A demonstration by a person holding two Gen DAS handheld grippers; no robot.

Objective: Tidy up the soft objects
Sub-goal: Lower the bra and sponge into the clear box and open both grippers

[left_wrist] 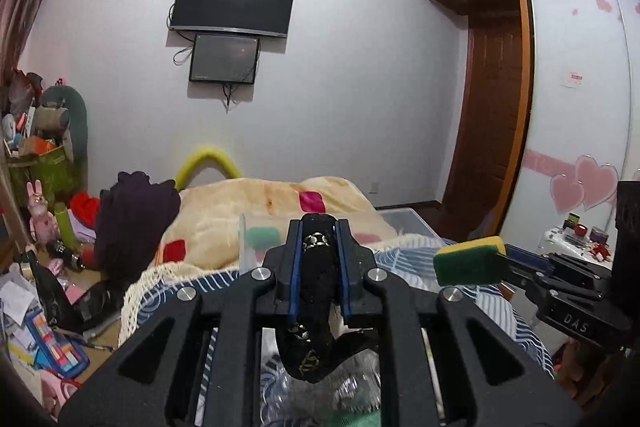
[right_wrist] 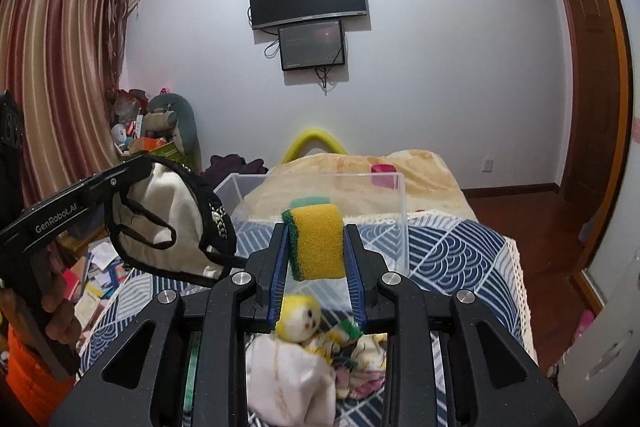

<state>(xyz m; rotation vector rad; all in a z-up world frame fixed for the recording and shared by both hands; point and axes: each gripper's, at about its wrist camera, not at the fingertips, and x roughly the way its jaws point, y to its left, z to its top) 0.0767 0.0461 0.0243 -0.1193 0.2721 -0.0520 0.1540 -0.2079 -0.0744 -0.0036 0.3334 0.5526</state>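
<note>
The left gripper (left_wrist: 319, 263) is clenched on a black-edged cream mask (right_wrist: 176, 211), which hangs from its fingers off to the left of the right gripper (right_wrist: 318, 247). The right gripper is clamped on a yellow-and-green sponge (right_wrist: 316, 241), held up between its blue pads. Just ahead of the sponge stands a clear bin (right_wrist: 396, 211) on the patterned bedspread (right_wrist: 456, 247). Below the right gripper lie a small yellow doll (right_wrist: 298, 319) and loose cloths (right_wrist: 288, 379).
</note>
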